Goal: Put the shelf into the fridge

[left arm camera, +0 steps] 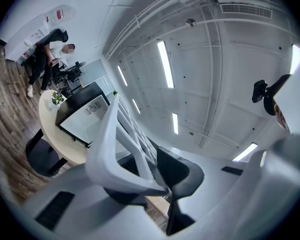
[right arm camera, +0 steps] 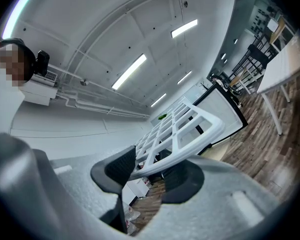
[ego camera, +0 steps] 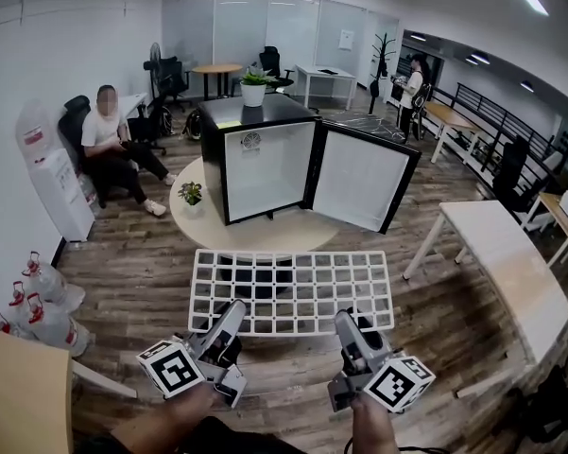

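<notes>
Currently the carry step: the shelf (ego camera: pixel 293 287) is in the air, roughly level, and reaches forward from both claws. The left gripper (ego camera: pixel 232 312) is clenched on its near-left rim and the right gripper (ego camera: pixel 346 322) on its near-right rim, pads pressing the white bar. The fridge (ego camera: pixel 263 164) stands ahead of the claws, beyond the shelf's far edge, with its door (ego camera: pixel 364 183) swung open to the right. The shelf is not yet inserted. Judged next: advance both claws together, hold the shelf flat, and square its far edge to the open cavity.
</notes>
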`<action>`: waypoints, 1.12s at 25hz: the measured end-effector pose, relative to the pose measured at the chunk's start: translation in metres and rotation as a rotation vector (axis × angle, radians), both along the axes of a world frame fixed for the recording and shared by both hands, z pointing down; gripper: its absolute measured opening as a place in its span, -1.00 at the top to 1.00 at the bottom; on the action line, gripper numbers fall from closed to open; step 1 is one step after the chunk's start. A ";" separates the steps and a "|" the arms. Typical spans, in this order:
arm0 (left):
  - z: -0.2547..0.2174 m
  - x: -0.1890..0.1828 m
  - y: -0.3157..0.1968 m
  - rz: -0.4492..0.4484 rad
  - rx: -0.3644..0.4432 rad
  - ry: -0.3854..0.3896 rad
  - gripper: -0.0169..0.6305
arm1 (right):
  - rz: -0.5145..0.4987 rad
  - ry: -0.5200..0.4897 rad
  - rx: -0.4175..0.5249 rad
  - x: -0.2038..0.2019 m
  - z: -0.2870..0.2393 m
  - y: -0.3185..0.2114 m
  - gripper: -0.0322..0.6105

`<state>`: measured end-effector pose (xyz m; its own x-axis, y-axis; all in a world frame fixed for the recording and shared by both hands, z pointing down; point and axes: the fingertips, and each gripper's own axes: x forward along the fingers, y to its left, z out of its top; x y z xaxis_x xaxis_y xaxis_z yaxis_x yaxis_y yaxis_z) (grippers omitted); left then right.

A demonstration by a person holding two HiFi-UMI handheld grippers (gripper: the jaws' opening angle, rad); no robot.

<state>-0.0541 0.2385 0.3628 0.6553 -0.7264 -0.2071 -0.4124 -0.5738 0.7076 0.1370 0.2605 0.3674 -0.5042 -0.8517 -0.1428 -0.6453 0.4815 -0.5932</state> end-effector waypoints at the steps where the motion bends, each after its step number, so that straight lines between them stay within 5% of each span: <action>1: 0.001 0.003 -0.003 -0.004 -0.003 -0.002 0.71 | -0.002 -0.003 -0.003 0.003 0.002 -0.004 0.45; 8: 0.014 0.010 -0.039 -0.011 -0.012 0.000 0.71 | -0.012 0.001 -0.015 0.011 0.015 -0.042 0.45; 28: 0.014 -0.018 -0.277 0.059 -0.048 0.039 0.71 | 0.063 0.022 -0.083 -0.014 0.015 -0.267 0.45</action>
<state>-0.0718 -0.0384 0.3763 0.6893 -0.6967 -0.1987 -0.3509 -0.5610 0.7498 0.1229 -0.0061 0.3822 -0.4519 -0.8901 -0.0599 -0.6860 0.3897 -0.6145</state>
